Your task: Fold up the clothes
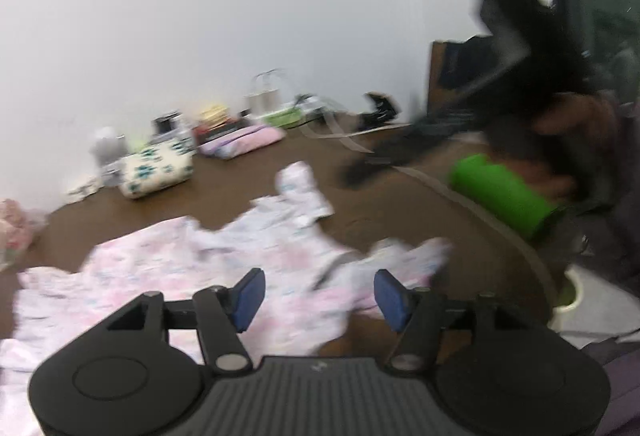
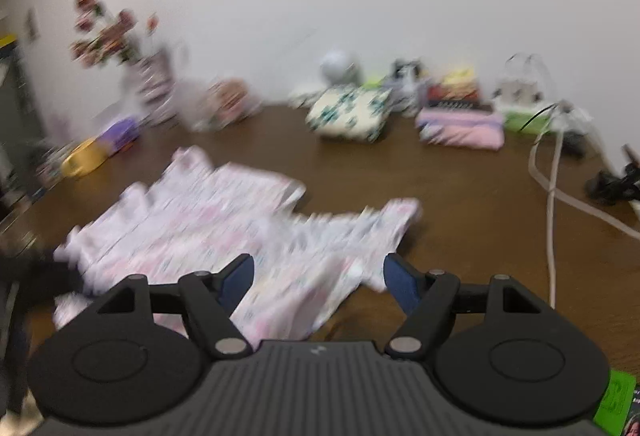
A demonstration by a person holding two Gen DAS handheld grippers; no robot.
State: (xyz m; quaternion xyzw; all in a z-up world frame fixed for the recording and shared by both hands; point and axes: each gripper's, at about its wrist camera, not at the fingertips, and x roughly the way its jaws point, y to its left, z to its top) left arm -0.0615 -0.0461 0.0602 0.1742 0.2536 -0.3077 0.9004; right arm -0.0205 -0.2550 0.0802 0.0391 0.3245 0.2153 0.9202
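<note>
At the far left of the right wrist view a blurred vase of flowers [image 2: 107, 32] stands against the white wall, with a yellow object [image 2: 82, 161] and a purple one [image 2: 120, 130] on the brown table [image 2: 460, 188] below it. Toward the middle, the task's pink-and-white patterned garment [image 2: 224, 220] lies rumpled and spread flat on the tabletop, one corner reaching out to the right. The right gripper [image 2: 318, 276] hangs just above the garment's near edge with its blue-padded fingers set wide apart and nothing between them. Behind, along the wall, sit a folded cream cloth with teal print [image 2: 348, 114] and, further right, a folded pink cloth [image 2: 460, 128]; white cables [image 2: 552, 172] trail over the table's right side. In the left wrist view the same garment [image 1: 200, 260] fills the lower left, and the left gripper [image 1: 318, 294] hovers over its nearer part, fingers also wide and empty. To the right, a person's hand [image 1: 560, 124], heavily blurred, grips the green handle [image 1: 504, 194] of the other tool, whose dark body stretches up and left above the table.
</note>
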